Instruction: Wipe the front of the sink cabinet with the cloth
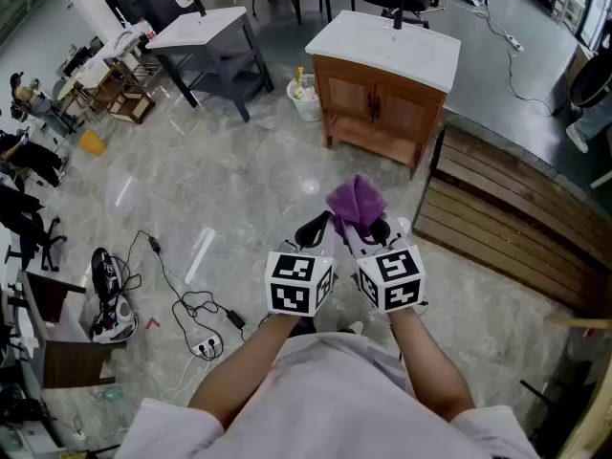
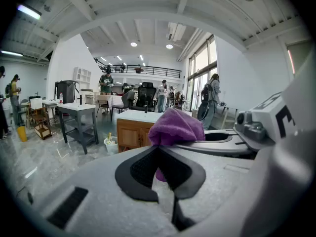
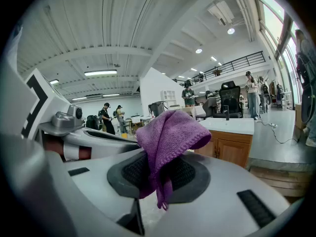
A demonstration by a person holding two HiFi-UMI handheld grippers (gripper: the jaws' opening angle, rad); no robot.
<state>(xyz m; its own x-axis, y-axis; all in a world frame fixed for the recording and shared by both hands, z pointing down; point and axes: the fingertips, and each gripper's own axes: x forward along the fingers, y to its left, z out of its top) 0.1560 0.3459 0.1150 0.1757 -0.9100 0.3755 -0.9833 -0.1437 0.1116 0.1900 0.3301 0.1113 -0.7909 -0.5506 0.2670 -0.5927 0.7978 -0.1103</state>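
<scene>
Glossy grey marble-look floor (image 1: 239,189), with slatted wooden decking (image 1: 507,228) along its right edge. A dark-framed, white-topped table (image 1: 206,36) stands back left. Tall windows (image 2: 200,65) light white walls (image 2: 69,58) and a beamed ceiling (image 3: 123,28).

1. Two handheld grippers: the left gripper (image 1: 314,229) and the right gripper (image 1: 375,232).
2. Two marker cubes, the left cube (image 1: 298,281) and the right cube (image 1: 392,277).
3. One purple cloth (image 1: 356,202).
4. One wooden sink cabinet (image 1: 381,84), with two cabinet doors, the left door (image 1: 348,96) and the right door (image 1: 404,113), and one faucet (image 1: 396,17).
5. One white bucket (image 1: 305,98).
6. One dark table (image 1: 204,51) with a white top.
7. One yellow container (image 1: 92,142).
8. Two white power strips on the floor, the near strip (image 1: 204,349) and the far strip (image 1: 513,42).
</scene>
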